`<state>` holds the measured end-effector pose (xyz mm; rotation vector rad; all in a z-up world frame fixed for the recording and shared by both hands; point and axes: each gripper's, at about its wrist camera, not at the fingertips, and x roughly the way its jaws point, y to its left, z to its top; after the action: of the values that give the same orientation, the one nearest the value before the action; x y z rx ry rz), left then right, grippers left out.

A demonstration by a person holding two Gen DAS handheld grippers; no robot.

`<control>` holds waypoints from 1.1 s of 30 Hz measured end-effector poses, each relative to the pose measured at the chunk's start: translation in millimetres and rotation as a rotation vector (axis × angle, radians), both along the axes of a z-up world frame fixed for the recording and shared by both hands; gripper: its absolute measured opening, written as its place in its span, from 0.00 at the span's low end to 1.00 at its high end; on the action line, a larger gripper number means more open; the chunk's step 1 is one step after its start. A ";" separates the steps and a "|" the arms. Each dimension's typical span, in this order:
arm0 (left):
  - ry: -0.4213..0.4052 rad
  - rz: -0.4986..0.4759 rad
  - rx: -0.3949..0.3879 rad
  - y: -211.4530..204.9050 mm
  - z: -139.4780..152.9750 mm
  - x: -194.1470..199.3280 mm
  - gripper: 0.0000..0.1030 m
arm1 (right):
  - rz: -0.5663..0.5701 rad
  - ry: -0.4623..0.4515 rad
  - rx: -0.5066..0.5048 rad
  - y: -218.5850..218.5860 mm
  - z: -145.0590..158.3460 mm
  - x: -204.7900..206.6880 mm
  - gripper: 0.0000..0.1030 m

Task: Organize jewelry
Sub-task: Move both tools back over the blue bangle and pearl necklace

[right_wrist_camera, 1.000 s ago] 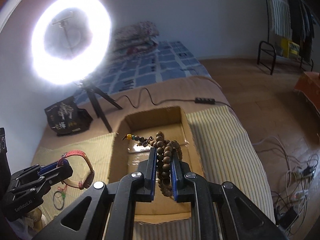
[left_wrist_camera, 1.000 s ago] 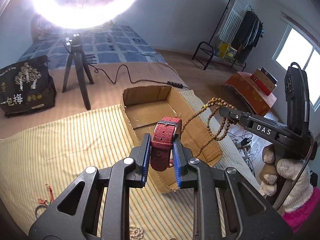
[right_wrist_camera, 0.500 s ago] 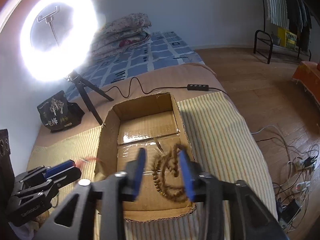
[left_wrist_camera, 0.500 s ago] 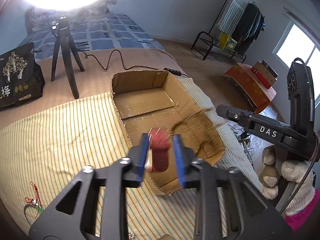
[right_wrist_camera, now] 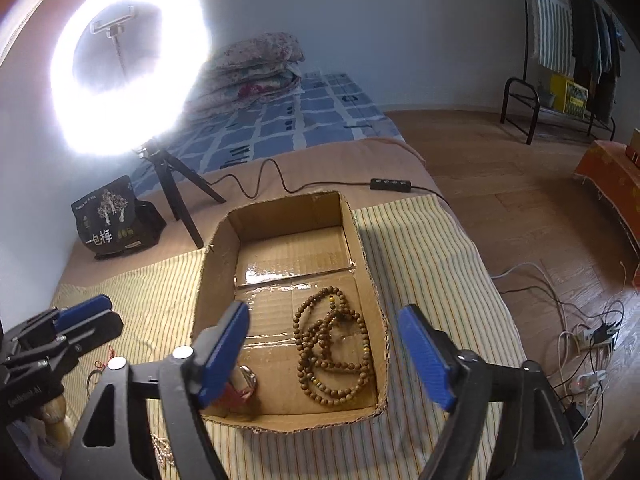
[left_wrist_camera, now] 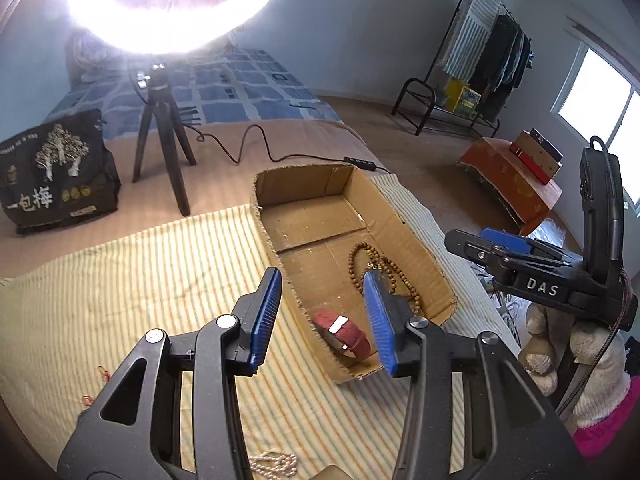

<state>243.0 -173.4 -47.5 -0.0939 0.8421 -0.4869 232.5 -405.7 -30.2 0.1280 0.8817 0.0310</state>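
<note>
Inside the cardboard box (right_wrist_camera: 366, 264) both pieces of jewelry now lie loose; a second ago each hung pinched between blue pads above it. Near the close end of the box floor rests the red watch strap (left_wrist_camera: 345, 334), its metal buckle up, where before the left gripper (left_wrist_camera: 326, 320) clamped it; that gripper's jaws are opening, nothing between them, the strap seen through the gap below. Toward the box's right wall sprawls the wooden bead string (right_wrist_camera: 332, 344) in tangled loops, where earlier it dangled from the right gripper (right_wrist_camera: 334, 354); those jaws are opening too and stand wide apart, empty, the beads on the cardboard beneath them. Half a second back both pieces were blurred in mid-fall; now they lie still and sharp.

Under the box is a yellow striped cloth (left_wrist_camera: 128, 280) spread over a tan bed cover; a white pearl strand (left_wrist_camera: 274, 462) lies on the cloth at the near edge, and a bit of red cord (left_wrist_camera: 102, 372) further left. Behind the box stands a lit ring light (right_wrist_camera: 128, 56) on a small black tripod (left_wrist_camera: 162, 148), its cable running to an inline switch; a black printed bag (left_wrist_camera: 54, 172) sits beside it; folded quilts (right_wrist_camera: 252, 68) are stacked on a blue checked sheet. Off the bed are a wooden floor, a clothes rack (left_wrist_camera: 486, 52), an orange low table (left_wrist_camera: 510, 184) and a window. A white-gloved hand (left_wrist_camera: 576, 368) holds the right gripper.
</note>
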 end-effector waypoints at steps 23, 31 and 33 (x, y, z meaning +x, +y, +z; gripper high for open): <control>-0.010 0.154 0.112 162.8 9.9 -35.8 0.42 | 0.306 -0.024 -0.026 107.6 -2.4 -64.9 0.90; 0.066 0.203 0.124 204.1 -15.3 -44.4 0.69 | 0.432 -0.012 -0.056 151.7 -20.5 -82.9 0.99; 0.091 0.207 0.118 211.8 -24.7 -47.2 0.70 | 0.456 -0.002 -0.063 160.8 -27.6 -85.7 0.99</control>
<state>195.8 38.5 -72.2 -0.0940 0.9376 -0.2389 146.8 -244.9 -57.8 -0.1337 0.8946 0.4283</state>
